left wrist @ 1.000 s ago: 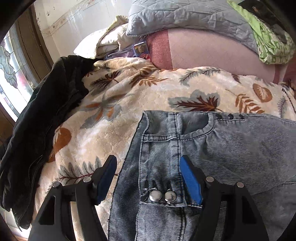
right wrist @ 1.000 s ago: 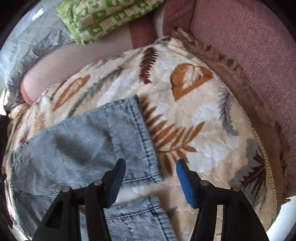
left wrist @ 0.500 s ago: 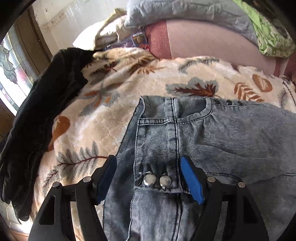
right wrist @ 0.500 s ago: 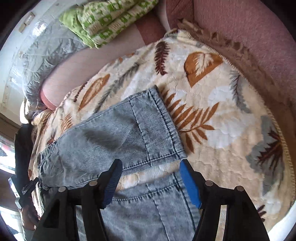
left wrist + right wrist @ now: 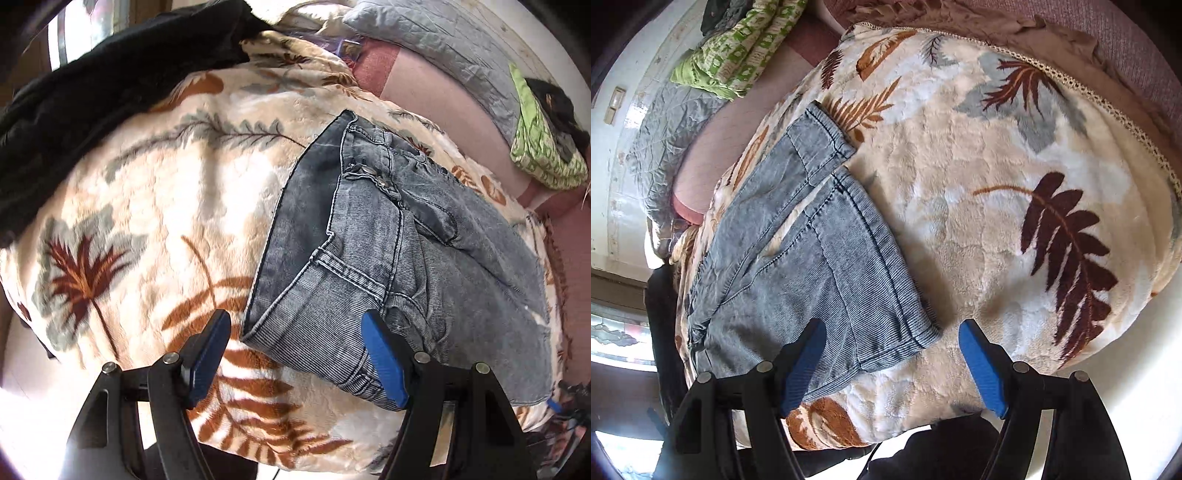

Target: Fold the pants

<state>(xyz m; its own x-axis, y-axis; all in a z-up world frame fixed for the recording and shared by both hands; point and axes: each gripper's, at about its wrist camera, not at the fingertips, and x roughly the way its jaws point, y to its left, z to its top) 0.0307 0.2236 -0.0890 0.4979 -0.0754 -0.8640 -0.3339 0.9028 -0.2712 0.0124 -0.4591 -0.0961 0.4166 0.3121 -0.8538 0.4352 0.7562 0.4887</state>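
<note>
**A:** How far along is the folding?

**B:** By my reading, barely begun. The grey-blue denim pants [image 5: 373,236] lie face up on a leaf-print blanket [image 5: 177,206] that covers what seems to be a sofa. Both legs are laid out, one beside the other, with a narrow wedge of blanket showing between them. No fold is visible yet; the legs must be brought together and the length doubled over.

**A:** Which way do the pants run?

**B:** Their long axis runs left to right. The waistband, with its two metal buttons [image 5: 373,177], is at the left end; the hems [image 5: 886,295] are at the right end.

**A:** And the grippers?

**B:** The left gripper [image 5: 295,358] is spread wide and holds nothing; it hovers at the near corner of the waistband. The right gripper [image 5: 892,363] is equally spread and empty, at the hem corner of the near leg.

**A:** Anything else nearby?

**B:** A black garment [image 5: 92,85] lies at the blanket's left edge, and a green patterned cloth [image 5: 738,48] lies at the far side.
</note>
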